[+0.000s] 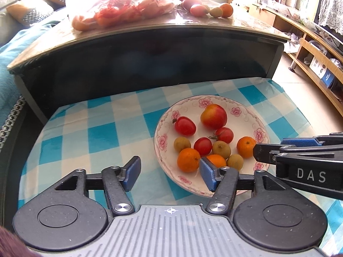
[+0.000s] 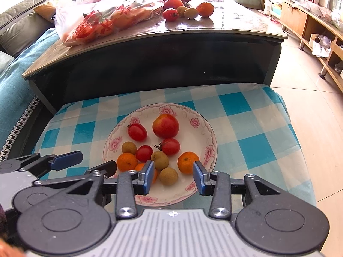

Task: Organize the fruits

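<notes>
Fruits [image 2: 165,126] fill plate [image 2: 211,138]; plastic bag [image 2: 103,17] on table behind.

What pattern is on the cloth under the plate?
Blue-and-white checks on the cloth, under the plate; clearest in the right wrist view.
</notes>
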A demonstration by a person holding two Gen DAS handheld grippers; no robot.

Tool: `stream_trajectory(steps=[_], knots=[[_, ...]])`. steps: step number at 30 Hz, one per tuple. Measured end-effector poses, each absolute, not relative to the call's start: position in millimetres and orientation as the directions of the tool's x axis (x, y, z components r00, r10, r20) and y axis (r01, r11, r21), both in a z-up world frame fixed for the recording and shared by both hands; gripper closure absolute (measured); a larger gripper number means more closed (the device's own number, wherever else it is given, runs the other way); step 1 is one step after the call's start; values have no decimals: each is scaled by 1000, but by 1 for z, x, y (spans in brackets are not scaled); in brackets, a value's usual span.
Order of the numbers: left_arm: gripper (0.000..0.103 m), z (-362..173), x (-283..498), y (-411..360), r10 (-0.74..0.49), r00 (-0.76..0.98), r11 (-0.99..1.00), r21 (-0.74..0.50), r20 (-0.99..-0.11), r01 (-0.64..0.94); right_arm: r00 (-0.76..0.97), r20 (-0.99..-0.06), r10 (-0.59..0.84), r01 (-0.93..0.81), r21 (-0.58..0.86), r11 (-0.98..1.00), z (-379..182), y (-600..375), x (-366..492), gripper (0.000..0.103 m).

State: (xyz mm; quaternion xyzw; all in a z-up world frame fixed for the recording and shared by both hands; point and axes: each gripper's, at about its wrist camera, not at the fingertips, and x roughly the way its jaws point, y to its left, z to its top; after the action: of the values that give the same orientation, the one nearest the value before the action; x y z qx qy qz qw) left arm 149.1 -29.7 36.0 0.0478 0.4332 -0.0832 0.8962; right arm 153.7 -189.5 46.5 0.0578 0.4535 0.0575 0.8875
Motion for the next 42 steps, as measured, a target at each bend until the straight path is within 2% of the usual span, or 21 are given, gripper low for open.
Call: stream_trajectory(steps=[14,42], knots=[[20,35,114,-23,-87,618,984,30,-781,178,581,-799,154,-35,164,986,45,-189,116,54],[16,36,47,-20,-46,649,990,54,-760,133,564,-814,139,2,170,985,34,-195,46,47]])
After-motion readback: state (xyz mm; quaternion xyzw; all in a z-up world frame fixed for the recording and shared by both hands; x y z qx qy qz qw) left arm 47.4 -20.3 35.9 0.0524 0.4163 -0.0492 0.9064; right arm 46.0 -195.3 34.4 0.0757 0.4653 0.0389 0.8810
